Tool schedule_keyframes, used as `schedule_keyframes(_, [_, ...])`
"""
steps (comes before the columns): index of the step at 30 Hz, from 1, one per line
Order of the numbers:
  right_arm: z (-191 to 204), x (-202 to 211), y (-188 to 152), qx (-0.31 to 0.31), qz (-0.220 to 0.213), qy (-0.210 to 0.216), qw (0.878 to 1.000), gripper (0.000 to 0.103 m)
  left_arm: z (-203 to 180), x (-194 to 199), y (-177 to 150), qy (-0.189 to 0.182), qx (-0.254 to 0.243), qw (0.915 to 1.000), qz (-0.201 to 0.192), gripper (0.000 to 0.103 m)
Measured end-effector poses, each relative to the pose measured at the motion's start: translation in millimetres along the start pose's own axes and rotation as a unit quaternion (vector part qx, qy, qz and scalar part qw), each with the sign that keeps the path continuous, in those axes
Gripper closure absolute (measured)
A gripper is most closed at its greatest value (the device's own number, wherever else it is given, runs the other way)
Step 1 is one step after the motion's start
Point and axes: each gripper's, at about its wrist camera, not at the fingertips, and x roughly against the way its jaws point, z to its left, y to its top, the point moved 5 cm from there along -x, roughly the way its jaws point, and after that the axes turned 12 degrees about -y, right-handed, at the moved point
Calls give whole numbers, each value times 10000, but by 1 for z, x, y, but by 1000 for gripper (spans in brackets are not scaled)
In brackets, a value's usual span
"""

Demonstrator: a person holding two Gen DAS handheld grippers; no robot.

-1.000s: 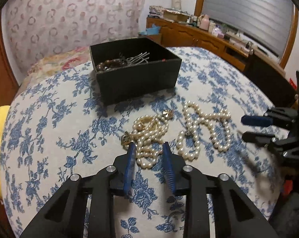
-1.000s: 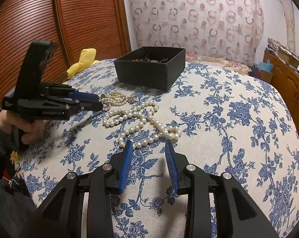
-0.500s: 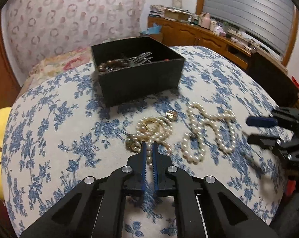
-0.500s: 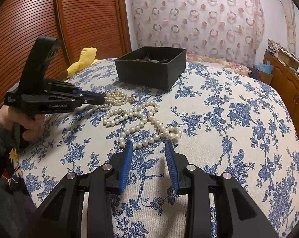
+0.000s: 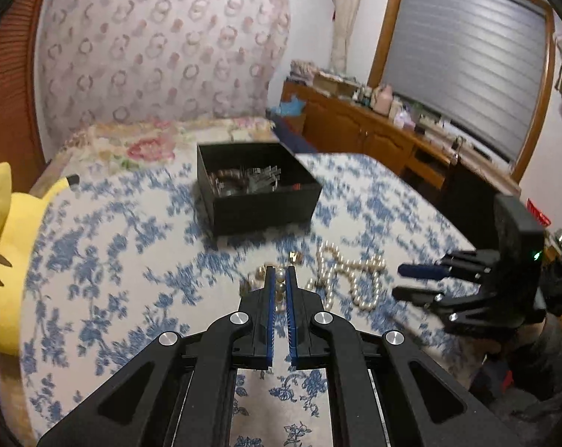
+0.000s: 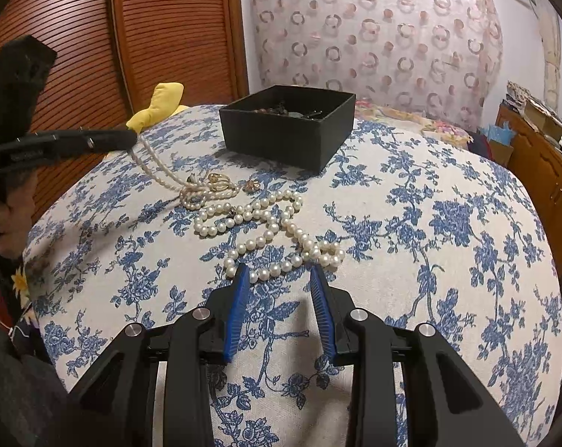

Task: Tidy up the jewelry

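- The bed has a blue flower cover; a black box of jewelry sits on it.
- A big pearl necklace lies just before the right tongs, which stand apart, holding nothing.
- The left tongs pinch the small pearl necklace, one end lifted.
- The box's jewelry is hard to make out.

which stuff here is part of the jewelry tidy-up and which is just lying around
Part of the job:
- small-pearl necklace, one end lifted by the shut left gripper
- large-pearl necklace on the bedspread
- gold earrings
- black box holding jewelry
- right gripper, open

Lying about:
- yellow plush toy
- floral bedspread
- wooden dresser
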Motion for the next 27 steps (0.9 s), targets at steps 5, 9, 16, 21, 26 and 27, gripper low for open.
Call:
schedule_keyframes(5, [13, -5, 8, 301, 84, 172, 9994, 67, -9, 15, 16, 3, -105, 9996, -280, 99])
schedule_keyframes(9, [28, -13, 12, 516, 207, 272, 9981, 71, -13, 27, 29, 25, -182, 9988, -445, 99])
schedule_keyframes(16, [47, -26, 7, 1046, 375, 42, 9938, 73, -19, 44, 57, 141, -370, 9967, -712, 99])
schedule_keyframes(21, [46, -26, 8, 1102, 413, -12, 9930, 94, -24, 52, 77, 222, -502, 9949, -850, 99])
schedule_keyframes(26, [38, -17, 13, 971, 296, 94, 9948, 95, -26, 54, 92, 275, -568, 9937, -931, 99])
schedule_keyframes(27, [34, -11, 19, 887, 198, 87, 9958, 95, -26, 54, 95, 289, -586, 9934, -942, 99])
